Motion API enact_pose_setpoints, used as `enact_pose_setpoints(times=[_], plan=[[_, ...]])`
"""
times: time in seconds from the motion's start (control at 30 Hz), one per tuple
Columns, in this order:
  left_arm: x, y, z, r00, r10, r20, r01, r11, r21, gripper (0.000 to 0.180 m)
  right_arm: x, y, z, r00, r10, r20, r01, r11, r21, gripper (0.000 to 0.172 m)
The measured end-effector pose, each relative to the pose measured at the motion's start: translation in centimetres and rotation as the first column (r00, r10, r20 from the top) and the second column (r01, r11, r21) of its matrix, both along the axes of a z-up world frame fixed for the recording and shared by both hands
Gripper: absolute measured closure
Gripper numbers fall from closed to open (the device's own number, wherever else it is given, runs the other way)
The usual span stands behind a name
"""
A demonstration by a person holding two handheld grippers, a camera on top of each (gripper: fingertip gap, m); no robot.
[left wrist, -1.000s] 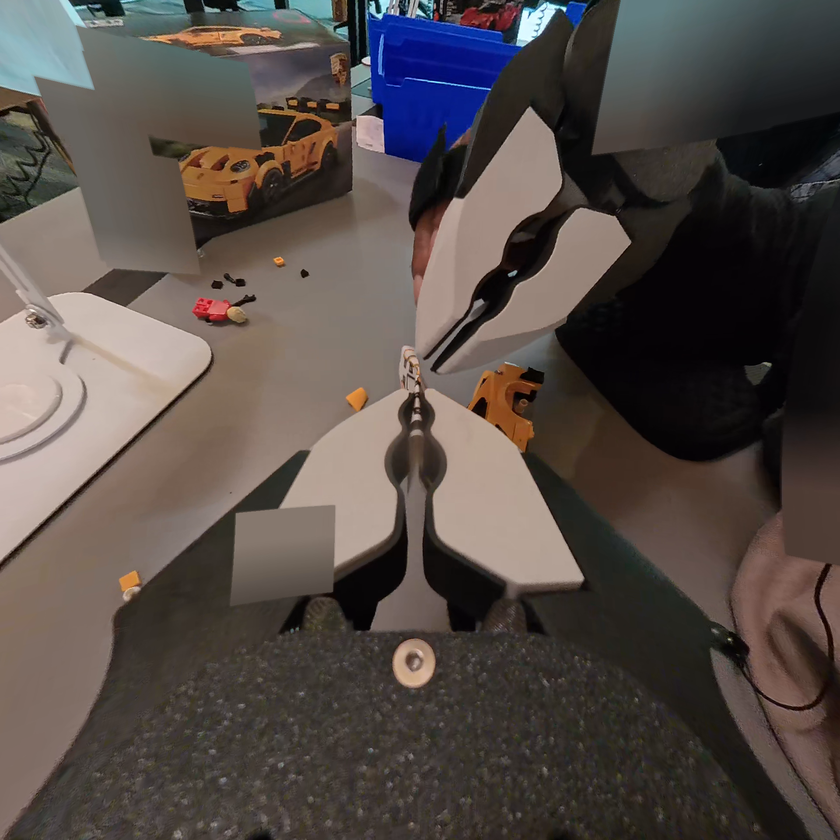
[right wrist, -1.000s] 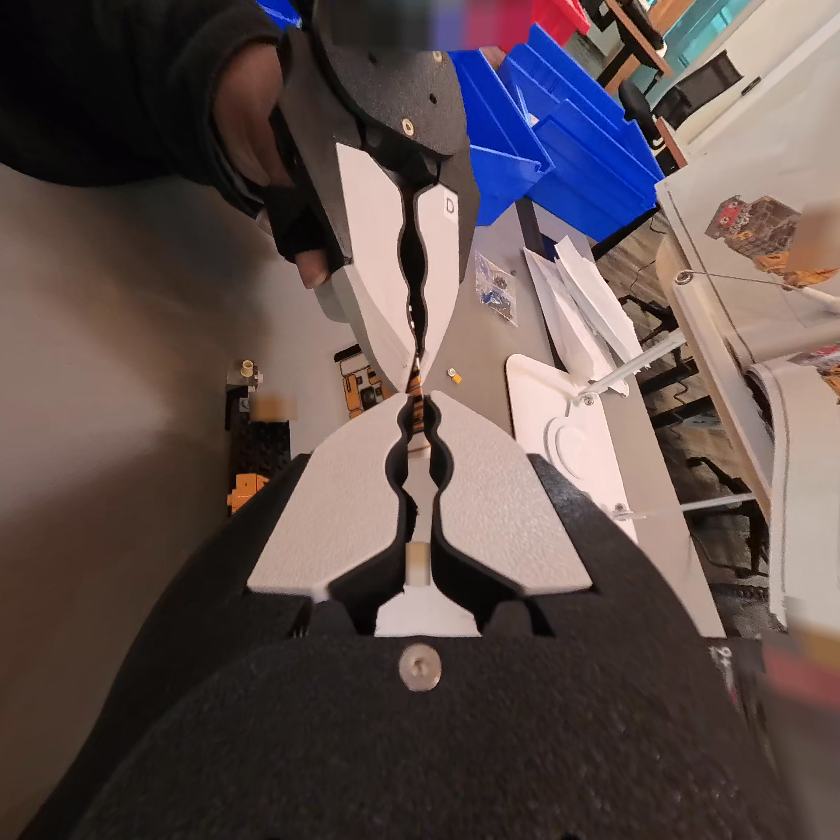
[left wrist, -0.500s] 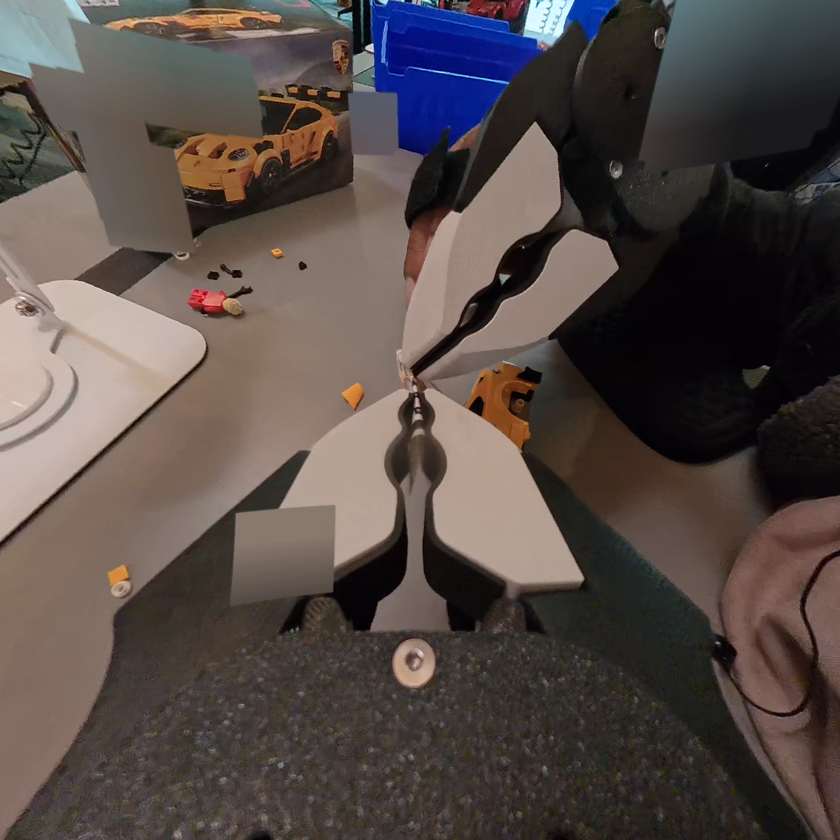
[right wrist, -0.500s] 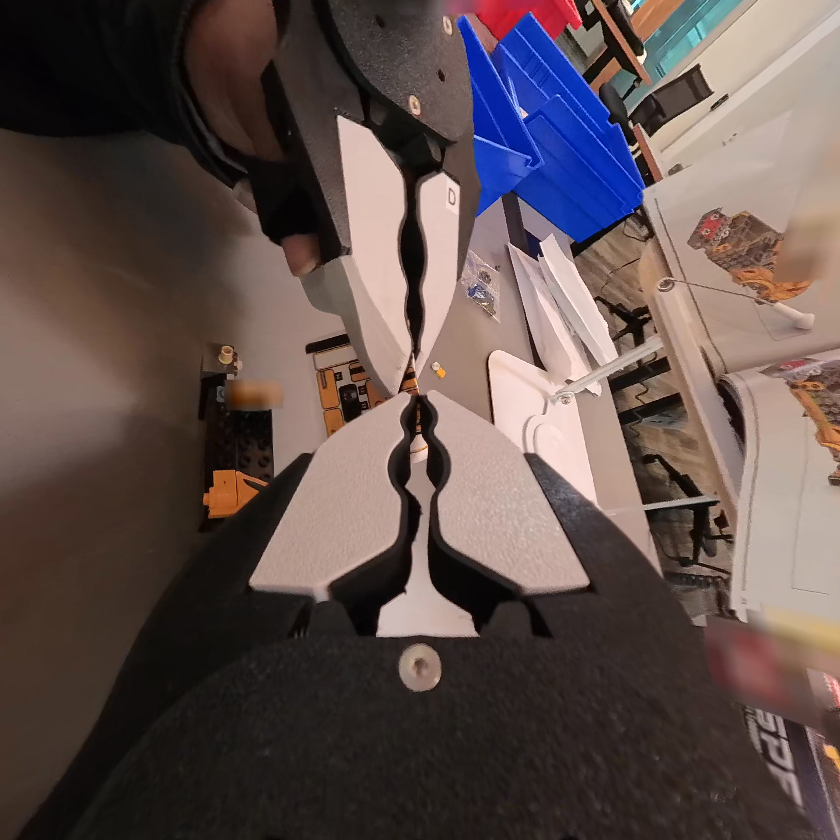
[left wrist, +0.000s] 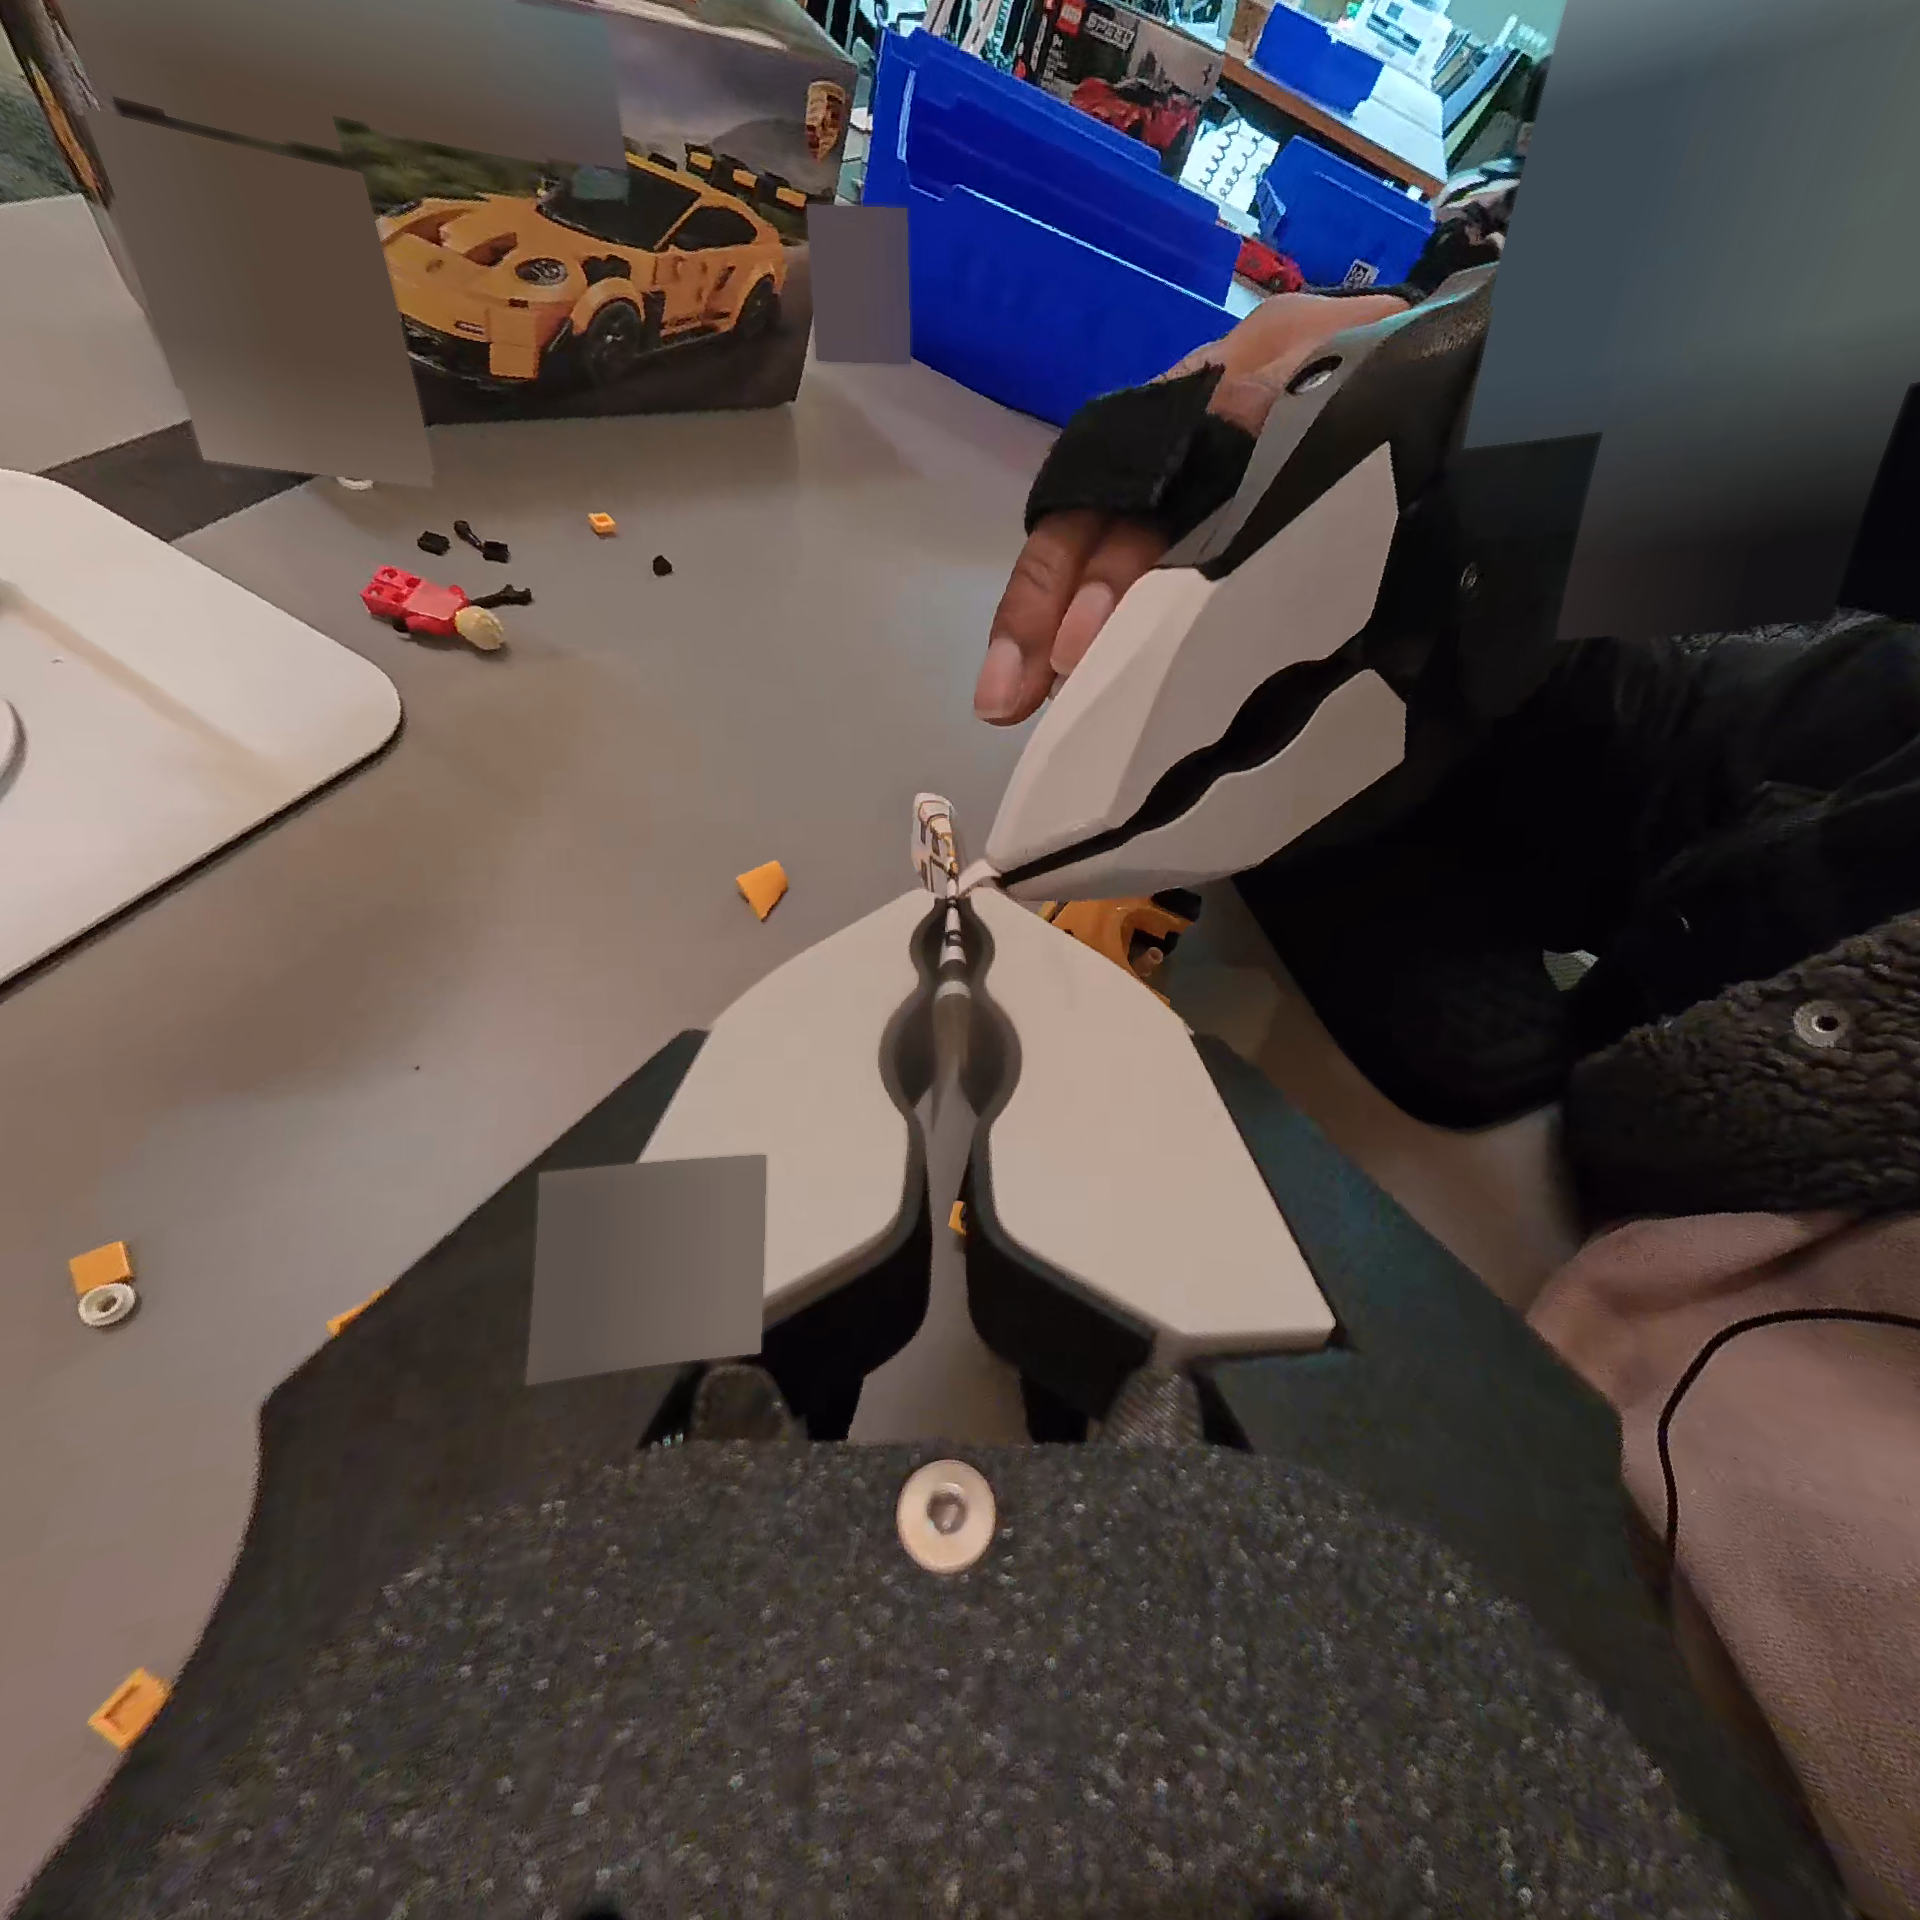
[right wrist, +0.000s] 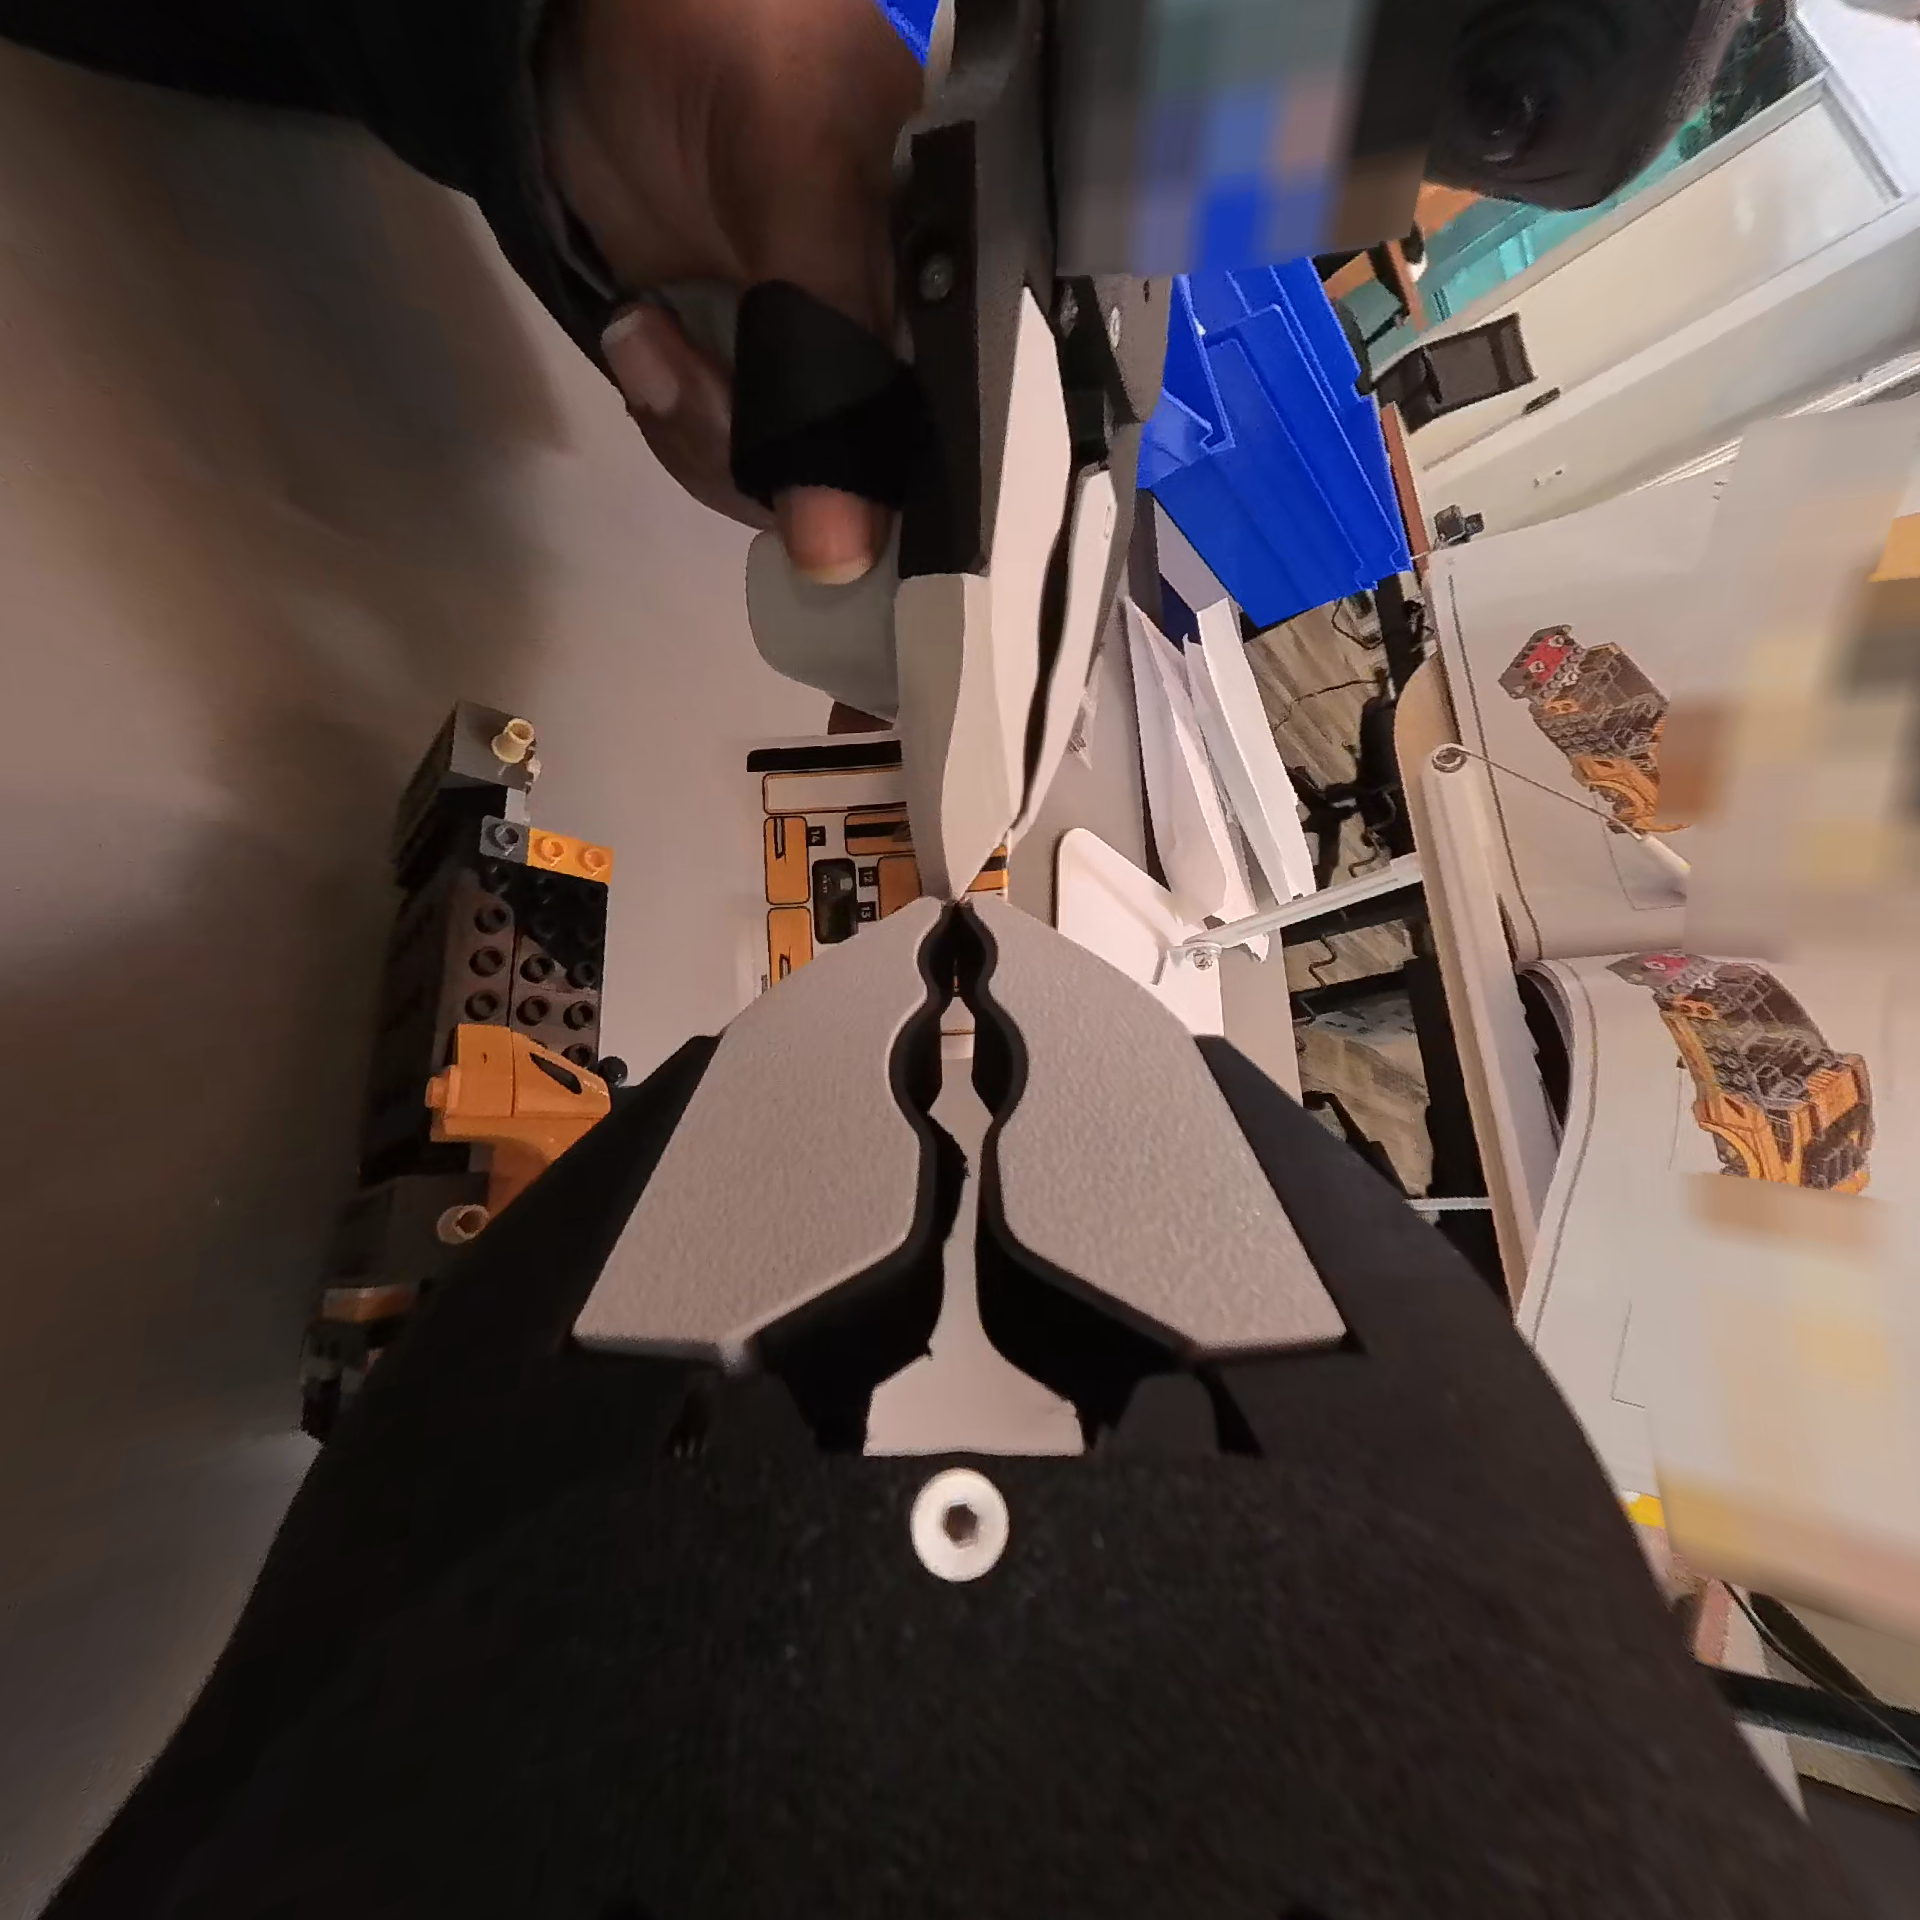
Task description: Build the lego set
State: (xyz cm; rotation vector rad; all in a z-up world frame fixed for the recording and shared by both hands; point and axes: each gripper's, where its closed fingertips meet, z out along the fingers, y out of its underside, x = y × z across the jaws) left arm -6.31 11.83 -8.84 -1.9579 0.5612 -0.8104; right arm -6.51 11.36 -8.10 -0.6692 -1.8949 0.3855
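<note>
My left gripper (left wrist: 951,906) is shut on a thin sticker sheet (left wrist: 935,836), which I see edge-on, standing up past the fingertips. The right wrist view shows the same sheet (right wrist: 821,862) face-on, white with orange and black stickers, behind the left gripper (right wrist: 961,883), which comes down from above. My right gripper (right wrist: 951,906) is shut, tip to tip with the left one. In the left wrist view the right gripper (left wrist: 992,881) comes in from the right and pinches a small white flap at the sheet's edge. Both are held just above the grey table (left wrist: 582,831).
A box with a yellow car picture (left wrist: 582,270) and blue bins (left wrist: 1039,281) stand at the back. A red minifigure (left wrist: 431,608), an orange wedge (left wrist: 764,888) and small loose pieces lie on the table. A white stand base (left wrist: 156,707) is at the left. A black and orange brick build (right wrist: 509,997) and an open booklet (right wrist: 1662,987) are nearby. My two grippers' fingertips are within a few centimetres of each other. Left tips and right tips are each some 25 cm from the red minifigure (left wrist: 431,608).
The right gripper has swung down to the sheet's right side, and its jaws have closed from a slight gap onto the flap. The left gripper has kept its hold on the sheet.
</note>
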Motion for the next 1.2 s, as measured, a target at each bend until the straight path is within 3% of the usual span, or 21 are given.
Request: enact_pose_setpoints(times=[0.3,0.5,0.53,0.6,0.87,1.2], plan=[[-0.2,0.1,-0.3,0.998,-0.004,0.064,0.008,0.998,-0.061,0.18,0.2,0.2,0.2,1.0,-0.007,0.0,0.007,0.999,-0.049,0.172],[0.0,0.0,-0.5,0.999,-0.011,0.041,0.013,0.999,-0.053,0.18,-0.1,0.9,0.1,0.998,-0.06,0.01,0.061,0.994,-0.091,0.172],[0.0,0.0,-0.5,0.999,-0.012,0.032,0.014,0.999,-0.048,0.18,-0.1,0.7,-0.1,0.998,-0.056,0.019,0.058,0.994,-0.096,0.162],[0.1,0.0,-0.6,1.0,-0.015,0.01,0.015,0.999,-0.036,0.18,-0.1,0.8,-0.3,0.997,-0.064,0.034,0.067,0.993,-0.102,0.161],[0.2,-0.1,-0.8,0.999,-0.016,-0.035,0.015,1.0,-0.014,0.18,-0.2,0.6,-0.6,0.998,-0.057,0.038,0.06,0.995,-0.078,0.169],[-0.1,0.2,-1.1,1.0,0.001,0.019,0.0,0.998,-0.068,0.18,-0.2,0.3,-1.0,0.999,-0.035,0.039,0.035,0.999,-0.014,0.172]])
